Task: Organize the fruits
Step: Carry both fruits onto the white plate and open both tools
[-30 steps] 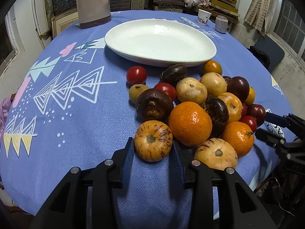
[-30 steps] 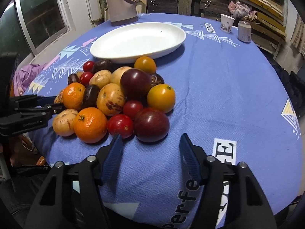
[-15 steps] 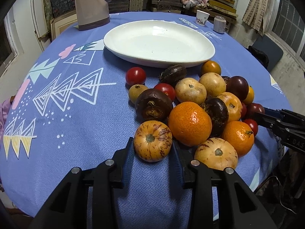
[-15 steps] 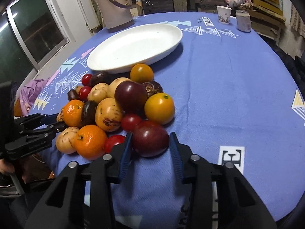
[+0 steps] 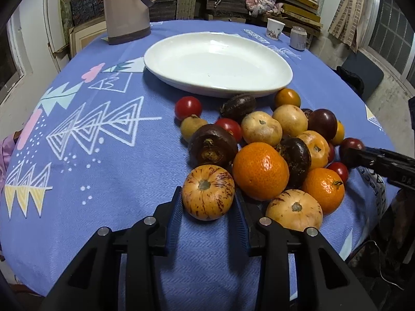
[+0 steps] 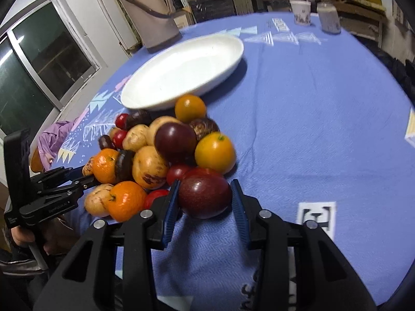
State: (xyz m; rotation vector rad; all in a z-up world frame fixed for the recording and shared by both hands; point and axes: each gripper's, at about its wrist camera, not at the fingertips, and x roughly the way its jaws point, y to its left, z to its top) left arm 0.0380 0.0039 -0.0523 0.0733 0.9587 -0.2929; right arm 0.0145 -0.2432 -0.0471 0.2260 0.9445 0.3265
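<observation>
My left gripper [image 5: 207, 202] sits clamped on the speckled yellow fruit [image 5: 207, 192] at the near edge of the pile, both blue pads against its sides, just as it was a second ago; nothing on that side has shifted. The change is on my right: the right gripper [image 6: 205, 199], whose jaws stood wide and short of the pile a second ago, has come forward and closed on the dark red plum [image 6: 205, 197], and the pads now press its flanks at the pile's near right corner. Both fruits look as if they rest on the blue tabletop [image 6: 311, 108], touching their neighbours, the speckled one against the big orange [image 5: 260, 170], the plum against small red tomatoes behind it. Beyond the pile, just past its far edge, lies the white plate [image 5: 218, 62], empty, with a beige thermos jug [image 5: 124, 7] behind it. I judge that with both grips made, the picking step is done and I can lift each fruit clear and carry it over the pile to the plate, taking care not to roll the others.
</observation>
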